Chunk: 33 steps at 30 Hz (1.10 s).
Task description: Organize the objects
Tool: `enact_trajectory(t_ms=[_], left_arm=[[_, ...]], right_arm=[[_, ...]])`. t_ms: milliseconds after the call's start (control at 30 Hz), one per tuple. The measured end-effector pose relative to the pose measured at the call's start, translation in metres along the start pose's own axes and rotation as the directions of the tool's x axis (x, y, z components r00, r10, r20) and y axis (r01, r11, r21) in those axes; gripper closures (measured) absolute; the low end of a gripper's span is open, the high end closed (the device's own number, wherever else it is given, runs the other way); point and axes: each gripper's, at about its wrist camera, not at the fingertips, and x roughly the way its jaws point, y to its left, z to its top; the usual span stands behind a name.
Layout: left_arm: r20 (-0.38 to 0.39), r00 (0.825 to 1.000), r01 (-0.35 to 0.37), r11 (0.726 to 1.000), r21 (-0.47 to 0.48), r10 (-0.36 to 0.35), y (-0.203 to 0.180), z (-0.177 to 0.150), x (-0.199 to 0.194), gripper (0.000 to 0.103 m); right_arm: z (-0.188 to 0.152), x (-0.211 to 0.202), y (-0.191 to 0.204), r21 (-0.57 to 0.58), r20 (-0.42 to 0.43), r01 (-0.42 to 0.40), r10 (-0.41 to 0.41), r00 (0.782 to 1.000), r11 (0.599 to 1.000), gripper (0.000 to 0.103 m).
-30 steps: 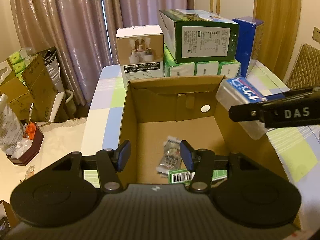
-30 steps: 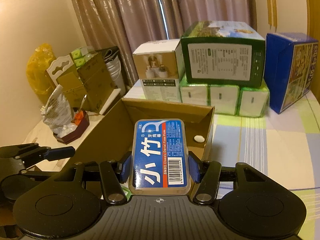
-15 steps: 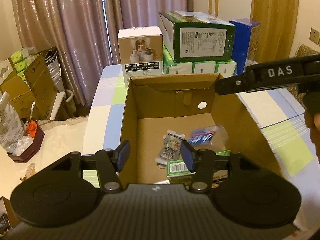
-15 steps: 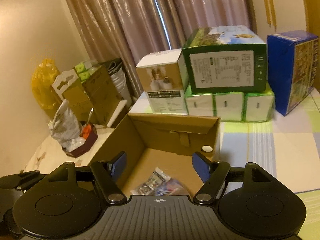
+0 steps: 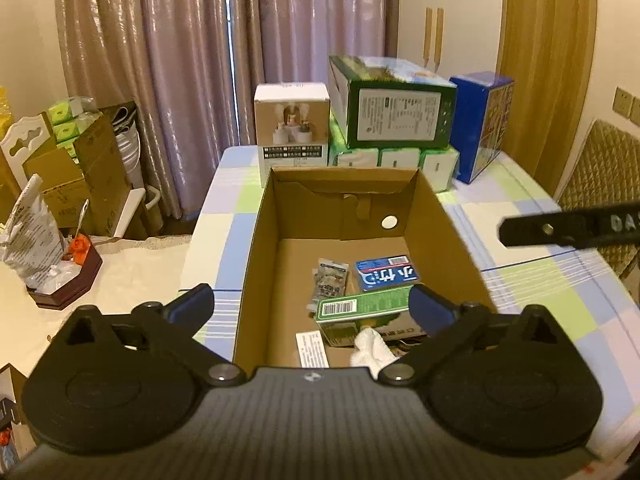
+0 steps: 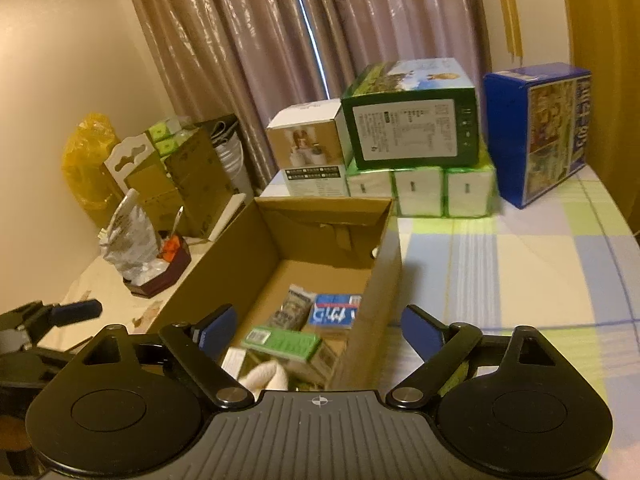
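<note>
An open cardboard box (image 5: 256, 248) stands on the checked tablecloth. On its floor lie a blue floss box (image 5: 386, 272), a green carton with a barcode (image 5: 364, 306), some foil sachets (image 5: 328, 284), a white cloth (image 5: 372, 346) and a paper slip (image 5: 312, 348). My left gripper (image 5: 311, 304) hovers open over the box's near end, holding nothing. My right gripper (image 6: 319, 326) is open and empty above the box's right wall (image 6: 384, 264). From there I see the floss box (image 6: 334, 312) and the green carton (image 6: 284, 342) below. One right finger (image 5: 560, 226) shows at the right of the left wrist view.
Behind the box stand a white carton (image 5: 292, 128), a green carton (image 5: 396, 116) on tissue packs (image 5: 396, 160), and a blue box (image 5: 482, 124). To the left, a side table holds a brown tray (image 5: 64, 280) and cardboard cartons (image 5: 80, 168). Bare tablecloth (image 6: 520, 280) lies right of the box.
The right gripper opened and let go of the blue floss box, which now lies on the box floor; that gripper drew back to the right. The left gripper's fingers spread wider.
</note>
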Motion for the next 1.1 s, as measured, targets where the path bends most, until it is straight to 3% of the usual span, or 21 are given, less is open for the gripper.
enact_trajectory(t_ms=[433,1100], left_arm=[[0.01,0.999,0.031,0.997,-0.074,-0.031,-0.024,-0.024,-0.08,0.001],[-0.06,0.998,-0.042,0.995,-0.093,0.036,-0.048,-0.065,-0.145,0.001]], right_arm=[[-0.056,-0.095,0.017,0.015,0.021,0.039,-0.039,0.999,0.999,0.002],[-0.103,-0.134,0.029,-0.014,-0.055,0.084,-0.084,0.995,0.996,0.002]])
